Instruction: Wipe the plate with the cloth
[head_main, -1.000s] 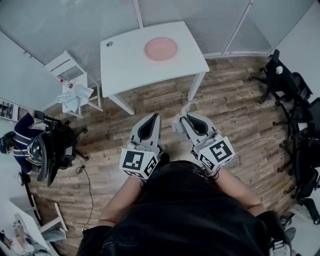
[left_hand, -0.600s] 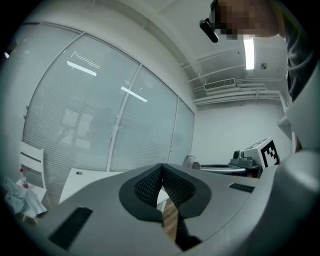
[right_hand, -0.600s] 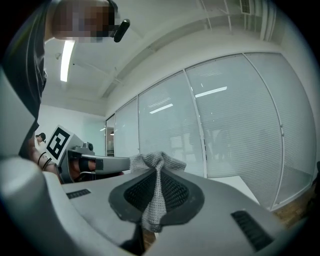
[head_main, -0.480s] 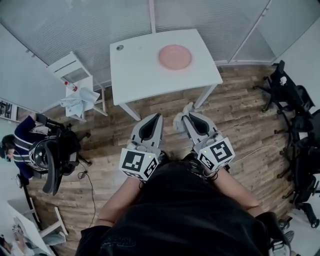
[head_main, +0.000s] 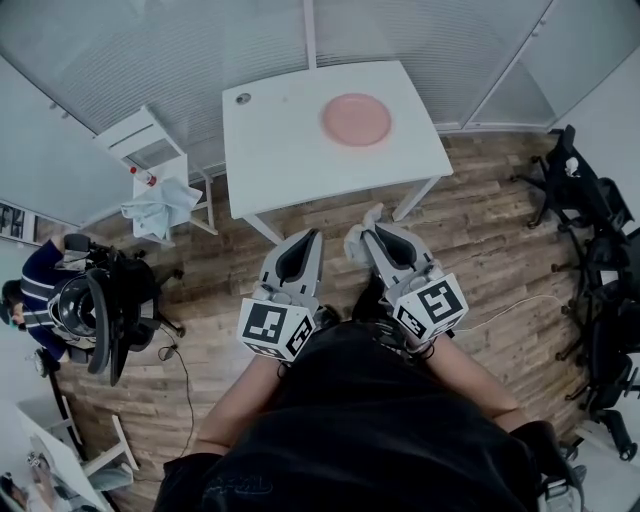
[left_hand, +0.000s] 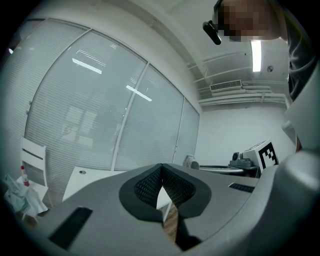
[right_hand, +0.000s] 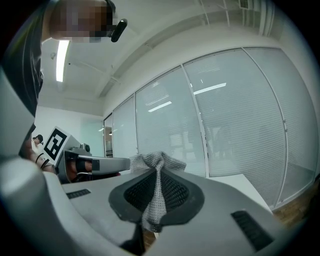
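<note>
Right gripper (right_hand: 159, 169): my jaws are clamped on the grey cloth (right_hand: 156, 161). A tuft bunches past the tips, and the rest hangs below, mostly hidden by the jaws. Left gripper (left_hand: 161, 167): jaws pressed together, empty. I hold both over the wood floor (head_main: 480, 230). Ahead, well apart: pink plate (head_main: 356, 119) on the white table (head_main: 270, 150).

Jaws of the right gripper (right_hand: 158, 174) hide most of the cloth (right_hand: 159, 161).

Wood plank floor (head_main: 500, 250), white table (head_main: 290, 150), blinded glass walls (head_main: 130, 50), black chairs (head_main: 590, 190)
</note>
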